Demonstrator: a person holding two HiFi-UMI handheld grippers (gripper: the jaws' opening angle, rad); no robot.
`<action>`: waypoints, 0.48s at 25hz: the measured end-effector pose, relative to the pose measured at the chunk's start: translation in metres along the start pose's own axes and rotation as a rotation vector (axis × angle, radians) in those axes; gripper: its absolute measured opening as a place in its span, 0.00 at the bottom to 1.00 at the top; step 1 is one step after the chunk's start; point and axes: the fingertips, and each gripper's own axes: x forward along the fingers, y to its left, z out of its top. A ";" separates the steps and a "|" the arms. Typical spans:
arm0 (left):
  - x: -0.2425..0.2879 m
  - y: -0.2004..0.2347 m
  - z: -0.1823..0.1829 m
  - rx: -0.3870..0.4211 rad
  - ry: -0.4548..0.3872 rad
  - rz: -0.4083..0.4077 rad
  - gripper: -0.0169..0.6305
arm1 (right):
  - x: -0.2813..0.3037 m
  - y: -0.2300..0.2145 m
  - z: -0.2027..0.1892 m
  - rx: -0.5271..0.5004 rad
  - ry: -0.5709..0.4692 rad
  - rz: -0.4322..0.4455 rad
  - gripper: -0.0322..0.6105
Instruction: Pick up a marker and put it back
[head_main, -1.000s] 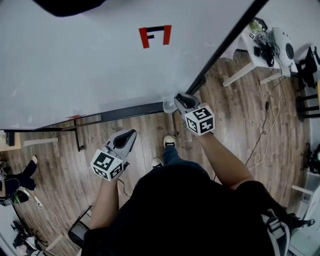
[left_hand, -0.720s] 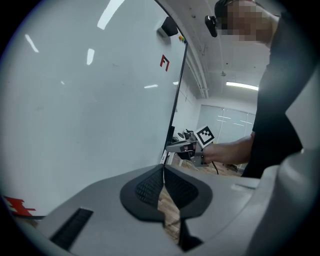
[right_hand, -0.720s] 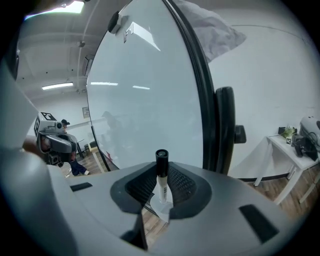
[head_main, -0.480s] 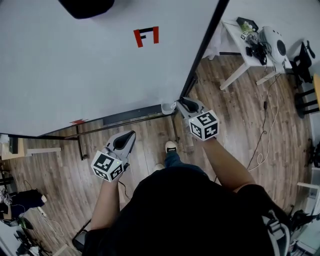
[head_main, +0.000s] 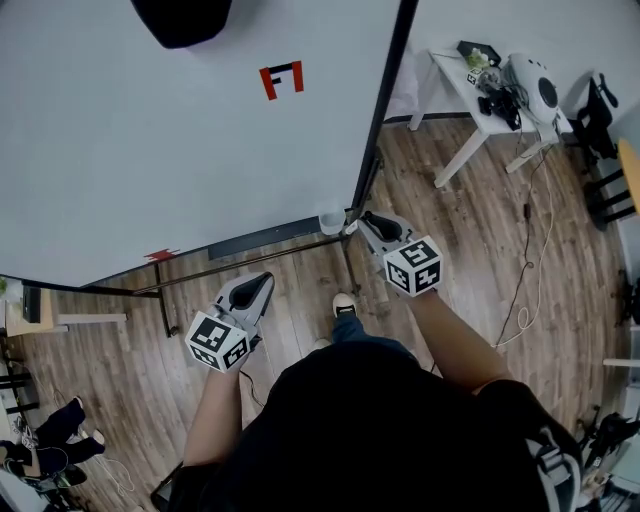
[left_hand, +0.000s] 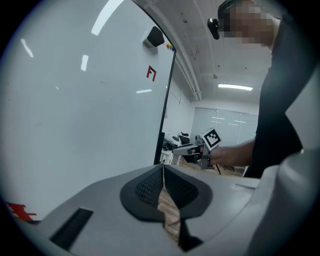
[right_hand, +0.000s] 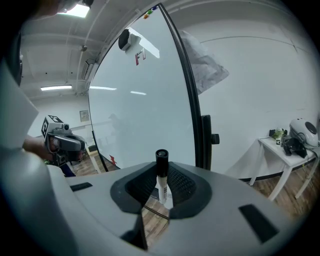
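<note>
A white marker (right_hand: 162, 184) with a black cap stands upright between the jaws of my right gripper (right_hand: 161, 172), which is shut on it. In the head view my right gripper (head_main: 372, 226) is at the whiteboard's (head_main: 150, 150) lower right corner, just right of a small pale cup (head_main: 332, 220) at the end of the board's tray (head_main: 262, 238). The marker itself is too small to make out there. My left gripper (head_main: 250, 292) hangs lower left over the wooden floor, off the board. Its jaws (left_hand: 163, 170) are shut with nothing between them.
The board's black frame post (head_main: 380, 110) runs up from the corner. A red and black mark (head_main: 282, 78) sits on the board. A white table (head_main: 490, 95) with devices stands at the upper right. A cable (head_main: 525, 270) lies on the floor. The person's shoe (head_main: 343, 303) is below the tray.
The head view has shifted, so the board sits further left and up. My right gripper, still shut on the marker, is now slightly further right of the cup. My left gripper stays low.
</note>
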 end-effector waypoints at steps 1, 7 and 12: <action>-0.001 -0.002 0.001 0.000 -0.003 -0.001 0.05 | -0.004 0.001 -0.001 0.002 0.000 -0.001 0.14; -0.006 -0.015 0.001 0.005 -0.012 -0.012 0.05 | -0.023 0.005 -0.007 0.009 -0.003 -0.014 0.14; -0.010 -0.017 0.000 0.004 -0.013 -0.016 0.05 | -0.029 0.008 -0.010 0.017 -0.001 -0.020 0.14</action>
